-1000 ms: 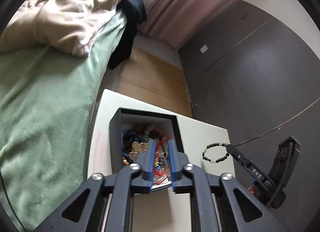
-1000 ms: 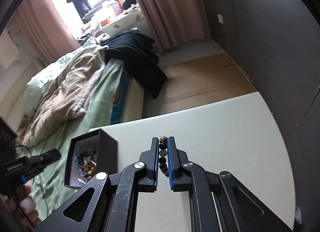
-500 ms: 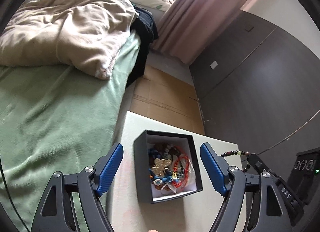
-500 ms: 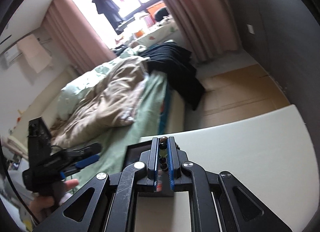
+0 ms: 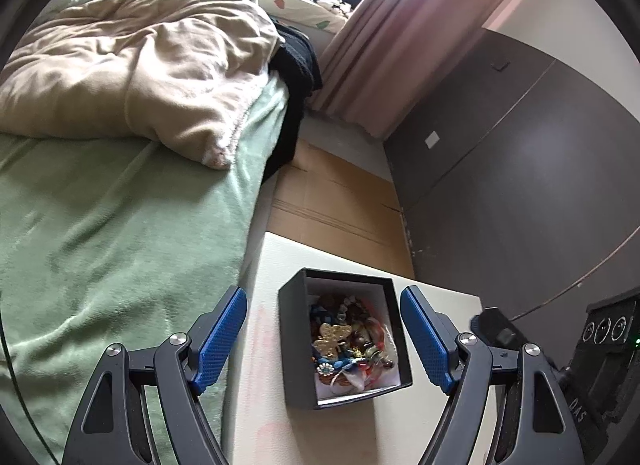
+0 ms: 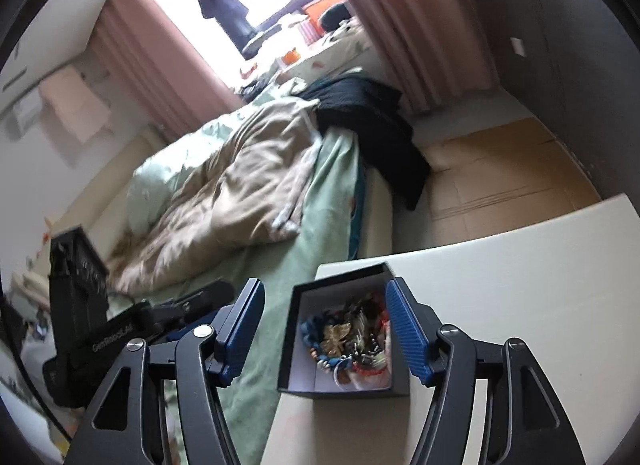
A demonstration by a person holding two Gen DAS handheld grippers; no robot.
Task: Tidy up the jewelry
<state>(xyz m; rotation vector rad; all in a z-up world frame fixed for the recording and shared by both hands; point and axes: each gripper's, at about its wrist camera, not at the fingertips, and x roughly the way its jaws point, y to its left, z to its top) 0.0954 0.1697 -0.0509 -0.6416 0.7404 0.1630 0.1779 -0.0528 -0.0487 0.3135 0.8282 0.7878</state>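
Note:
A black box (image 5: 296,349) with a white inside stands on the white table (image 5: 264,385) near its left edge. It holds a heap of jewelry (image 5: 348,345), with a gold butterfly piece on top. The box also shows in the right wrist view (image 6: 296,349), with the jewelry (image 6: 348,341) inside. My left gripper (image 5: 324,341) is open, its blue pads either side of the box, above it. My right gripper (image 6: 326,329) is open and empty, also straddling the box from above. The bead bracelet cannot be told apart in the heap.
A bed with a green sheet (image 5: 100,233) and a beige duvet (image 5: 152,77) lies left of the table. Dark wardrobe doors (image 5: 520,169) stand to the right. Cardboard (image 5: 336,201) covers the floor beyond the table. The left gripper body (image 6: 100,329) shows left in the right wrist view.
My right gripper, shut on the bead bracelet earlier, moved over the box and has opened; the bracelet is no longer between its pads. My left gripper opened a second ago and stays open.

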